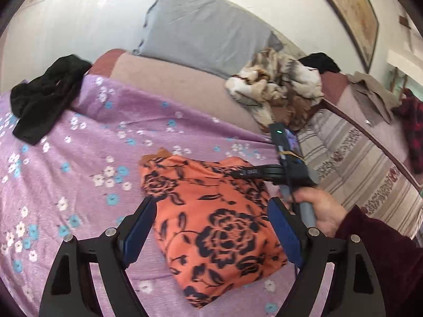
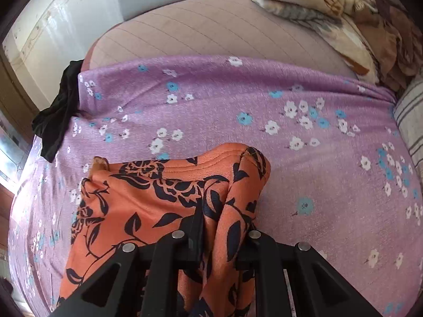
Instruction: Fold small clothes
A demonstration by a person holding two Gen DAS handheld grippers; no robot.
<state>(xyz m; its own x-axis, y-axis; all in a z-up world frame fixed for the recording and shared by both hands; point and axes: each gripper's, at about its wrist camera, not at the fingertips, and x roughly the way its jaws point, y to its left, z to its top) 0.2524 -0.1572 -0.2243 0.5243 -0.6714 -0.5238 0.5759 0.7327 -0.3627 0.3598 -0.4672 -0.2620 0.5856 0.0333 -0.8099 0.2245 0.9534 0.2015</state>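
Right gripper [image 2: 211, 227] pinching orange floral garment [image 2: 148, 198] edge.

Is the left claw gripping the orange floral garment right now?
No: the left claw stands open above the orange floral garment, its blue pads clear of the cloth on both sides.

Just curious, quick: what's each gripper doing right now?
Left gripper: open, holding nothing.
Right gripper: shut on the orange floral garment.
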